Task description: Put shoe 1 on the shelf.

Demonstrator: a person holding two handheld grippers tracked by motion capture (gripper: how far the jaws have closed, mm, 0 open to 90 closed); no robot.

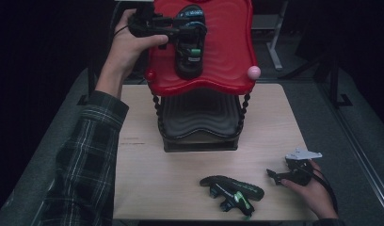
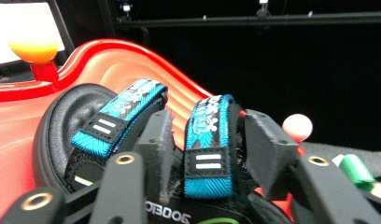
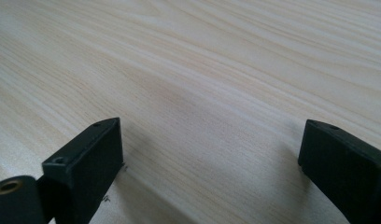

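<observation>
We work at the desk with a two-tier shelf standing at its far edge, middle: a red top tray carried on black beaded posts over a black lower tray, which looks bare. One sandal, black with blue straps, lies on the red tray, left of its middle, toe toward us. Our left gripper reaches in from the tray's left rim; in the left gripper view its jaws stand part open on either side of the nearer blue strap, the left jaw wedged between the two straps and close against it, a gap showing on the right, so the strap sits between the jaws rather than being pinched. The second strap lies just left of the jaws. Corner knobs ring the tray: an orange one at the far corner, a pink one at the near right corner, a red one at the near left. The second sandal lies on its side near the desk's front edge, right of centre. Our right gripper rests just to its right by the front right corner, jaws wide apart over bare wood, holding nothing. Open room lies across the desk's left half and between the shelf and the front sandal; the tray's right half is free
</observation>
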